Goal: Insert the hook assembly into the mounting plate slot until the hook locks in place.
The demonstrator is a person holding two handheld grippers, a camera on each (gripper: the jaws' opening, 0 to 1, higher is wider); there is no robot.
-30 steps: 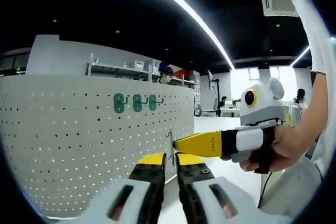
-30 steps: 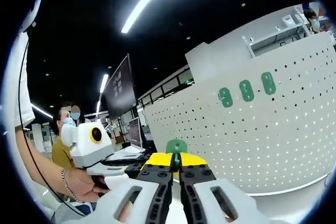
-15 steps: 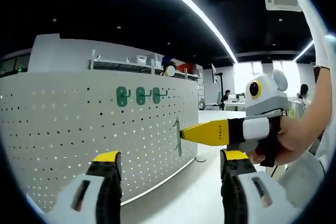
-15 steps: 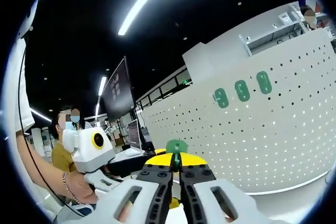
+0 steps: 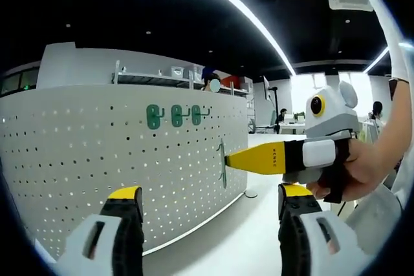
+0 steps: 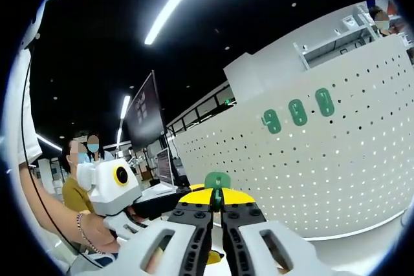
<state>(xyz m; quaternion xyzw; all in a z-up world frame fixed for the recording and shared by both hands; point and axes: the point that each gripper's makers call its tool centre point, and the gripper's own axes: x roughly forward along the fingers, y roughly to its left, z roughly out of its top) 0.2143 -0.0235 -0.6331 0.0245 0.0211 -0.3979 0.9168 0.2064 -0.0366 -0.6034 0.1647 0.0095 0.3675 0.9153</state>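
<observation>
A white pegboard mounting plate (image 5: pixel 84 159) curves across the left gripper view, with three green hooks (image 5: pixel 175 116) hung in a row near its top. My right gripper (image 5: pixel 228 158) comes in from the right, its yellow jaws shut on a green hook assembly (image 5: pixel 222 165) held close to the plate's right end. My left gripper (image 5: pixel 211 193) stands open below it, with nothing between its fingers. In the right gripper view my right gripper (image 6: pixel 217 206) is shut on the green hook assembly (image 6: pixel 217 181), with the plate (image 6: pixel 336 166) and its three hooks (image 6: pixel 297 112) to the right.
A person's hand (image 5: pixel 362 172) holds the right gripper. Behind the plate stands a shelf (image 5: pixel 162 79) with boxes. A dark monitor (image 6: pixel 145 117) and a seated person (image 6: pixel 74 192) are off to the left in the right gripper view. White floor (image 5: pixel 220 237) lies below.
My left gripper was shut beside the hook a second ago and has opened wide. The right gripper keeps the hook and has shifted slightly up toward the plate.
</observation>
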